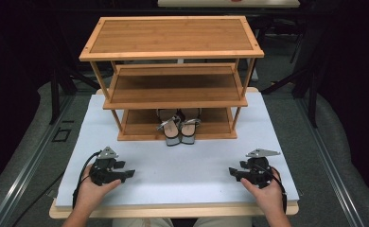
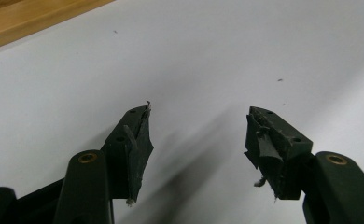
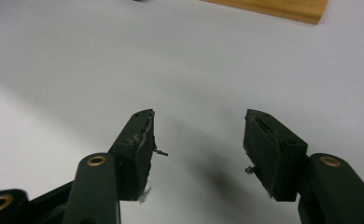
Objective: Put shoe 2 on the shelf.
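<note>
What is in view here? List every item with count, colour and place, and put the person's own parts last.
Shelf rack: one, light brown wood, three tiers, standing at the far half of the table.
Sandals: one pair, silver-grey with dark insoles, on the bottom tier, toes sticking out over its front edge.
Table: one, white top with a wooden edge.
Left gripper: one, black, near left of the table, jaws apart.
Right gripper: one, black, near right, jaws apart.
Hands: two, one holding each gripper.

Left gripper point(image 1: 126, 170) jaws apart, right gripper point(image 1: 233, 172) jaws apart, both hand-held
</note>
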Demonstrator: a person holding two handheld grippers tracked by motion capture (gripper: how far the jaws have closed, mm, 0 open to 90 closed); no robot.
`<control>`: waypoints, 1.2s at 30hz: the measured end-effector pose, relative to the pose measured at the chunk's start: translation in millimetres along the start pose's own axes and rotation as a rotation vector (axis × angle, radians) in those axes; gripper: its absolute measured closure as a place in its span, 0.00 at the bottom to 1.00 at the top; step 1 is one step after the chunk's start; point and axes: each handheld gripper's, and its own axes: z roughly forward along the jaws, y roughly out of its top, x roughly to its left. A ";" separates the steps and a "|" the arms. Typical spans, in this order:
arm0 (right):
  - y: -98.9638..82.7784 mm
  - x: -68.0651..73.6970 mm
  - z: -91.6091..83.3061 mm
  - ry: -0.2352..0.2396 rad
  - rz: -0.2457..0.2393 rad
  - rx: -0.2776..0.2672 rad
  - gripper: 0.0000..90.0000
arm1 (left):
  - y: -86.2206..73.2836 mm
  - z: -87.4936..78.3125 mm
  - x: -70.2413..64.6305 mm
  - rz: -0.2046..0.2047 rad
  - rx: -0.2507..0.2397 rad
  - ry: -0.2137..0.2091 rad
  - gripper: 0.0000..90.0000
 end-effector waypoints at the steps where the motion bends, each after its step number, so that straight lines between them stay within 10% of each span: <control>1: -2.4 -2.0 1.3 0.015 0.009 0.000 0.47 | -0.7 0.5 -0.6 -0.001 0.004 0.000 0.45; 36: -12.2 4.3 13.6 0.010 -0.036 -0.021 0.46 | -1.3 4.7 -6.6 0.005 -0.009 0.004 0.41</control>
